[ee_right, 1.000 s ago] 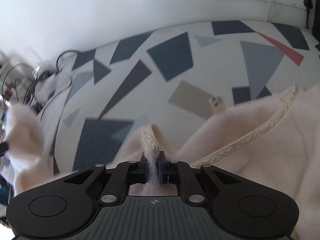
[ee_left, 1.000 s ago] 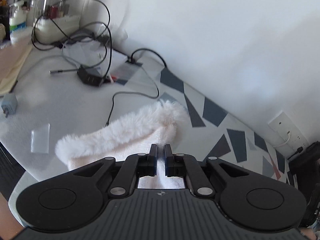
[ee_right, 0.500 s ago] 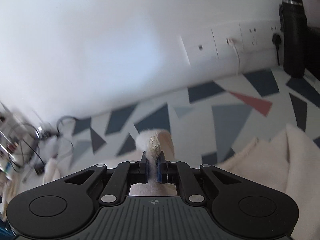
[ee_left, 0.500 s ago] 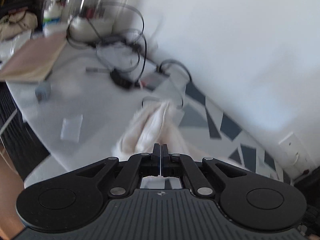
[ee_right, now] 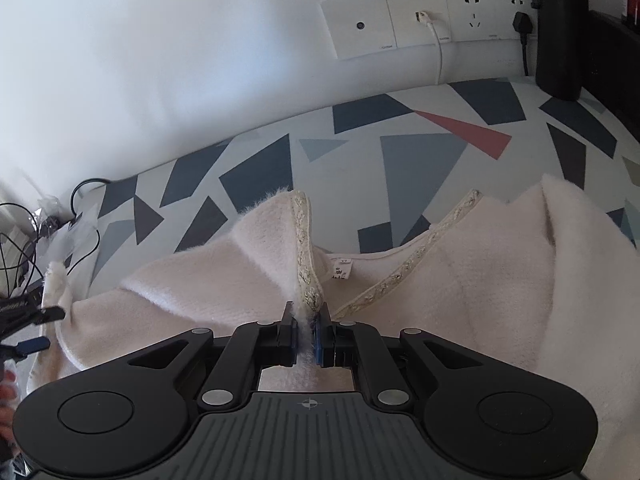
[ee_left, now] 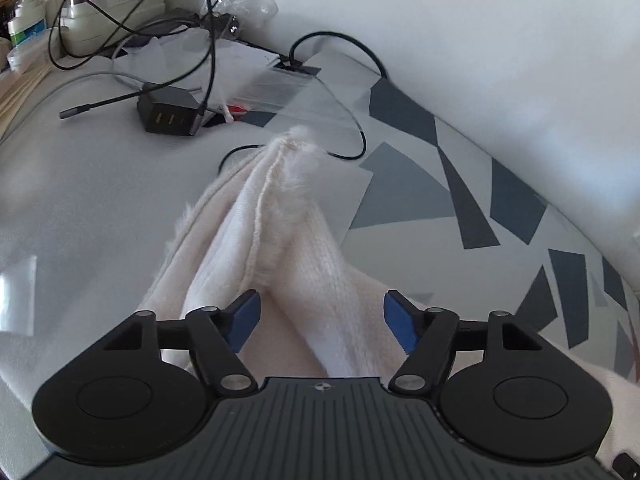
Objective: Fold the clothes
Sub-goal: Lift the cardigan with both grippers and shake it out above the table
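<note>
A cream fluffy garment (ee_right: 460,280) with a braided gold neckline trim lies on the patterned table (ee_right: 420,160). My right gripper (ee_right: 306,330) is shut on the garment's trimmed neckline edge, which stands up in a fold in front of it. In the left wrist view, a sleeve of the garment (ee_left: 280,224) lies stretched out ahead, inside out with a seam showing. My left gripper (ee_left: 322,320) is open, its blue pads either side of the sleeve, not pinching it. The left gripper also shows at the left edge of the right wrist view (ee_right: 28,328).
A black charger block (ee_left: 168,114) and looping black cables (ee_left: 132,28) lie past the sleeve tip, with clear plastic bags (ee_left: 280,84) beside them. Wall sockets (ee_right: 440,16) and a black bottle (ee_right: 560,28) stand at the table's back right.
My left gripper has opened and let go of the sleeve, which now lies stretched out on the table. My right gripper has stayed shut on the neckline and come down towards the table.
</note>
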A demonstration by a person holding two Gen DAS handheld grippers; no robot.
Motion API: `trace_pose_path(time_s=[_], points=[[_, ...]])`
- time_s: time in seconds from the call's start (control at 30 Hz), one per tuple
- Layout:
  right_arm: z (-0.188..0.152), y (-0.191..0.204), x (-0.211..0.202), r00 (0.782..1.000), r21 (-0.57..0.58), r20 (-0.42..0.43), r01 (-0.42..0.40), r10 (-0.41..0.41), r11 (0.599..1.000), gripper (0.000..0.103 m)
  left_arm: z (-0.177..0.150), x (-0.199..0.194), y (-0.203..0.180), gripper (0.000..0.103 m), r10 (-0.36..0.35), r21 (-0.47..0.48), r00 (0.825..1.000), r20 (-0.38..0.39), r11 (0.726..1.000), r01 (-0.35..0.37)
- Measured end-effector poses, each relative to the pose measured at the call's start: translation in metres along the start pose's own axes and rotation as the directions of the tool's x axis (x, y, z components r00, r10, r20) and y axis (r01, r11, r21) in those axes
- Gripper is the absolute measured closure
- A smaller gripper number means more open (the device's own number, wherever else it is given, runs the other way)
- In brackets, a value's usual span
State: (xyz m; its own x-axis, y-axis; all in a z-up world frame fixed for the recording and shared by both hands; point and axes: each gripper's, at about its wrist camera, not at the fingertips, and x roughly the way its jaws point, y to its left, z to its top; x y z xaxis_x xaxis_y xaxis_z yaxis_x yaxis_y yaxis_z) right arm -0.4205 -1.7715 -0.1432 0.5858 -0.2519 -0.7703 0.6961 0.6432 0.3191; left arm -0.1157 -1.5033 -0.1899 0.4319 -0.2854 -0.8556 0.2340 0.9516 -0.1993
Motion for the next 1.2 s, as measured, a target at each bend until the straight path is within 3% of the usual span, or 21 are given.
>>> trace_pose_path(time_s=[0.03, 0.13, 0.2, 0.27, 0.3, 0.37, 0.43, 0.47, 0.57, 0.67, 0.73, 0.83, 0.9, 1.0, 1.07, 1.2], points=[[-0.001, 0.002, 0.002, 1.000, -0.010, 0.001, -0.002, 0.002, 1.000, 0.096, 0.003, 0.008, -0.001, 0.035, 0.012, -0.002, 1.000, -0.010, 1.000, -0.012], [-0.004, 0.006, 0.010, 1.000, 0.005, -0.020, -0.006, 0.006, 1.000, 0.096, 0.003, 0.010, 0.000, 0.094, 0.002, -0.035, 1.000, 0.012, 0.999, -0.001], [-0.006, 0.009, 0.017, 0.998, 0.039, -0.053, -0.017, 0.019, 0.999, 0.096, 0.009, -0.004, -0.002, 0.094, -0.022, -0.042, 0.999, 0.030, 0.999, 0.023], [-0.005, 0.013, 0.019, 0.998, 0.036, -0.062, -0.012, 0.014, 0.999, 0.096, 0.020, -0.036, 0.003, 0.094, -0.086, -0.061, 0.991, 0.104, 0.994, 0.092], [-0.003, 0.016, 0.019, 0.998, 0.032, -0.061, -0.009, 0.011, 0.999, 0.096, 0.025, -0.056, 0.007, 0.094, -0.120, -0.075, 0.982, 0.145, 0.988, 0.131], [0.006, 0.019, 0.016, 0.999, 0.051, -0.045, -0.023, 0.026, 0.998, 0.096, 0.032, -0.107, 0.024, 0.094, -0.203, -0.109, 0.947, 0.247, 0.966, 0.235], [0.015, 0.022, 0.012, 0.997, 0.089, -0.028, -0.065, 0.068, 0.994, 0.096, 0.022, -0.153, 0.037, 0.094, -0.210, -0.080, 0.921, 0.329, 0.965, 0.248], [0.018, 0.023, 0.010, 0.995, 0.104, -0.031, -0.087, 0.091, 0.991, 0.096, 0.010, -0.167, 0.044, 0.094, -0.188, -0.071, 0.920, 0.344, 0.972, 0.225], [0.012, 0.027, 0.012, 0.994, 0.096, -0.066, -0.084, 0.091, 0.992, 0.096, -0.041, -0.152, 0.068, 0.094, -0.069, -0.102, 0.971, 0.228, 0.990, 0.094], [-0.011, 0.027, 0.026, 0.988, 0.050, -0.151, -0.036, 0.043, 0.998, 0.096, -0.086, -0.121, 0.093, 0.094, 0.048, -0.155, 0.996, 0.078, 0.987, -0.036], [-0.026, 0.027, 0.035, 0.979, 0.008, -0.202, -0.007, 0.008, 1.000, 0.096, -0.108, -0.102, 0.108, 0.094, 0.098, -0.198, 0.995, -0.006, 0.975, -0.097], [-0.035, 0.033, 0.033, 0.981, -0.086, -0.192, -0.006, -0.011, 0.996, 0.091, -0.122, -0.100, 0.118, 0.092, 0.083, -0.233, 0.996, -0.026, 0.969, -0.087], [-0.029, 0.038, 0.024, 0.986, -0.100, -0.168, -0.016, -0.002, 0.995, 0.079, -0.123, -0.102, 0.118, 0.092, 0.085, -0.224, 0.996, -0.014, 0.971, -0.086], [-0.013, 0.044, 0.007, 0.997, -0.120, -0.080, -0.026, 0.017, 0.992, 0.070, -0.118, -0.104, 0.120, 0.092, 0.088, -0.232, 0.996, 0.017, 0.969, -0.082], [0.003, 0.045, 0.008, 0.997, -0.117, -0.065, -0.048, 0.040, 0.992, 0.064, -0.115, -0.107, 0.121, 0.092, 0.099, -0.234, 0.994, 0.038, 0.968, -0.087], [0.029, 0.053, 0.026, 0.994, -0.098, -0.080, -0.087, 0.079, 0.991, 0.064, -0.107, -0.105, 0.123, 0.092, 0.120, -0.235, 0.990, 0.068, 0.967, -0.101]])
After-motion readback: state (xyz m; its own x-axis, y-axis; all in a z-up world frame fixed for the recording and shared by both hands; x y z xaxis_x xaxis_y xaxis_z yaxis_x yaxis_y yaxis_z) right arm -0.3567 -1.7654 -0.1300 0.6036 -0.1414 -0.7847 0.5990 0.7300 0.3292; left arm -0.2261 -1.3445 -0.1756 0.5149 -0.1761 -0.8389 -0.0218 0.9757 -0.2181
